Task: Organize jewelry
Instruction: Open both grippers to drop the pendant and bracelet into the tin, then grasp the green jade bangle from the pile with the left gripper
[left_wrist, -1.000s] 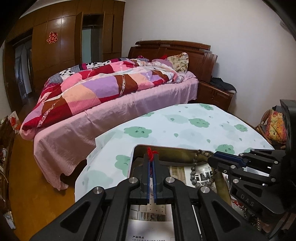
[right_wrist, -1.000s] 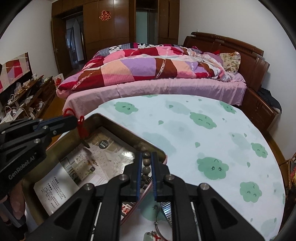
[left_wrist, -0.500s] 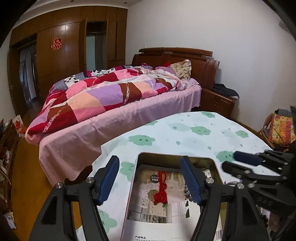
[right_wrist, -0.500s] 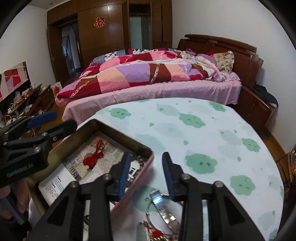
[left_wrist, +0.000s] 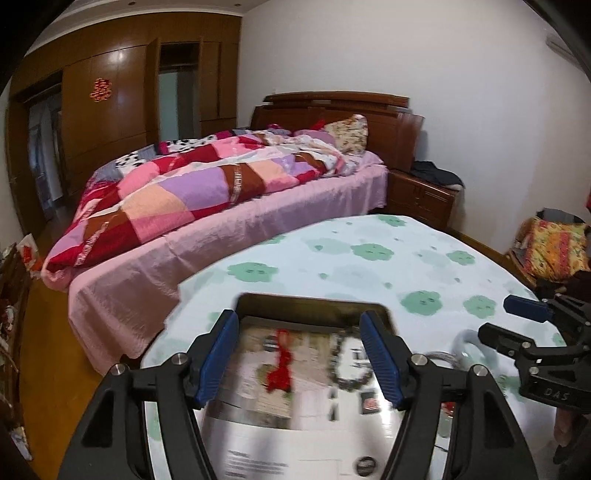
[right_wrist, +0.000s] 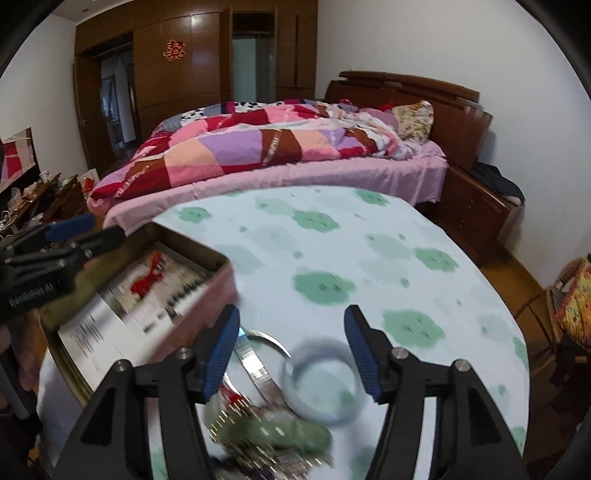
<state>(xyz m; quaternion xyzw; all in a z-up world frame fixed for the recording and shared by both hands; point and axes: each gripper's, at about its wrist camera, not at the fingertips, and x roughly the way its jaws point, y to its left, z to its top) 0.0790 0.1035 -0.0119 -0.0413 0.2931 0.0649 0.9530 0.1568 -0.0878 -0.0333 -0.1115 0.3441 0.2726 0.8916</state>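
Observation:
A metal tin (left_wrist: 310, 301) lined with printed paper sits on the table. In it lie a red knotted cord (left_wrist: 280, 365) and a dark bead bracelet (left_wrist: 347, 365). My left gripper (left_wrist: 297, 325) hangs open above the tin, holding nothing. My right gripper (right_wrist: 291, 321) is to the right of the tin (right_wrist: 218, 258); its jaws are opening and the pads press on nothing. Below it on the cloth lie a pale clear bangle (right_wrist: 321, 384), a metal watch band (right_wrist: 255, 365) and a blurred green piece (right_wrist: 277, 435). The red cord (right_wrist: 147, 277) shows in the tin.
The round table (left_wrist: 369, 266) has a white cloth with green clouds. Behind it stands a bed (left_wrist: 207, 206) with a patchwork quilt, with a wooden nightstand (left_wrist: 421, 199) beside it. A chair with a patterned cushion (left_wrist: 554, 251) is at the right. Wardrobes line the far wall.
Both grippers went from shut to open. The red cord and the bead bracelet left the jaws and now lie in the tin. The right gripper shifted right, over the loose jewelry.

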